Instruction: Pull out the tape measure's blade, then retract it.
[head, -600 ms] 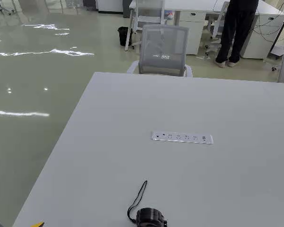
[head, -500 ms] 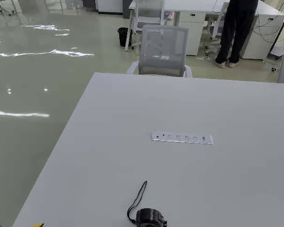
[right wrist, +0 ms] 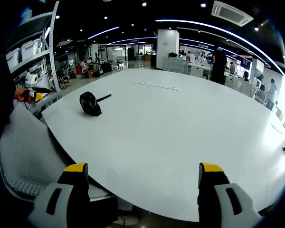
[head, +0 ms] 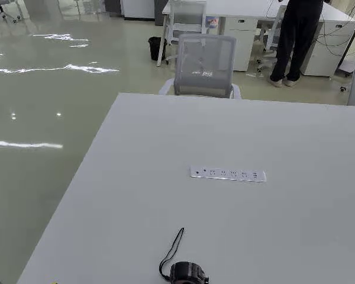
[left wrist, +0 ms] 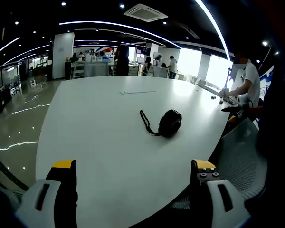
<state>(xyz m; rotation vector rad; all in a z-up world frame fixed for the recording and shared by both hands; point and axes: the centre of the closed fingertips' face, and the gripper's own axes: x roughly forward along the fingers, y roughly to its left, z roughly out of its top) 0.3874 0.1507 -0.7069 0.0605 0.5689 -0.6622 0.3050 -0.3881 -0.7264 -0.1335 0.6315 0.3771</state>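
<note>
White bench (head: 284, 236), matte top. In the head view its left edge runs from the near left corner away to the far left corner; the far edge runs straight across to the right. Glossy floor (head: 47, 148) lies beyond the left edge.

Tape measure (head: 189, 273): black case, lying on the bench at the near edge, a little left of centre, partly cut off by the bottom of the head view. Its black wrist strap (head: 173, 251) is laid out on the top, pointing toward the far side. A wide stretch of bench top separates it from a white power strip (head: 228, 174) set flat at mid-bench.

Left tongs (left wrist: 134, 165): yellow-tipped jaws spread wide, nothing between them, held at the near rim of the bench. The tape measure lies ahead of them and slightly right, well apart.

Right tongs (right wrist: 143, 167): jaws likewise spread wide and holding nothing, at the near rim. The tape measure lies far to their left, well apart.

Beyond the far edge: a grey mesh-back chair (head: 205, 62) just beside the bench; further off, a person in dark clothes (head: 296, 35) standing at another desk.

Containers: a black bin (head: 155, 46) on the floor left of the chair, contents cannot be told. White storage boxes (right wrist: 28, 50) on a shelf rack in the right gripper view, contents hidden.
</note>
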